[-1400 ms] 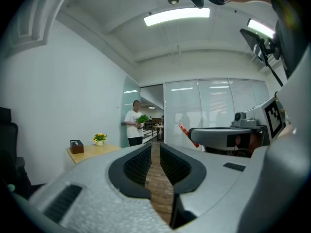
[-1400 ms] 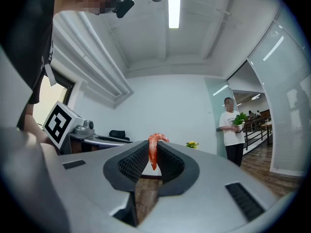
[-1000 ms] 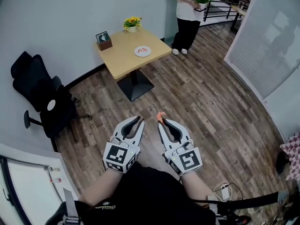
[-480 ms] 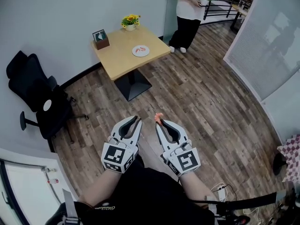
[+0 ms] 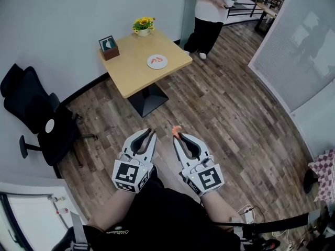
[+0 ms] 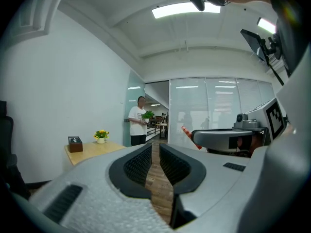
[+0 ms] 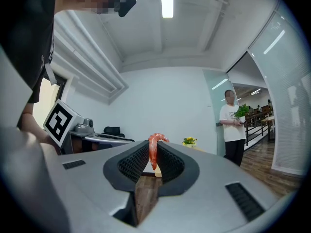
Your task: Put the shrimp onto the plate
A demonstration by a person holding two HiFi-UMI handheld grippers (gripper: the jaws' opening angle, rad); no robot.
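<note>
Above the wood floor (image 5: 235, 114), shrimp (image 5: 176, 130) clamped upright between the jaws of the right gripper (image 5: 177, 135), left gripper (image 5: 151, 135) pressed together and empty, plate (image 5: 163, 65) seen on the table (image 5: 137, 73) well ahead.

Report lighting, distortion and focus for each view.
Head view: even indoor light, edges bent by the wide angle, table sharp. Left gripper view: fisheye, dark corners, ceiling light blown out. Right gripper view: same fisheye, shrimp sharp in the right tool.

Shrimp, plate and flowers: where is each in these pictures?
shrimp (image 7: 153, 152), right gripper view, its red body.
plate (image 5: 150, 62), head view, its white left rim.
flowers (image 5: 143, 23), head view, the yellow blooms.
</note>
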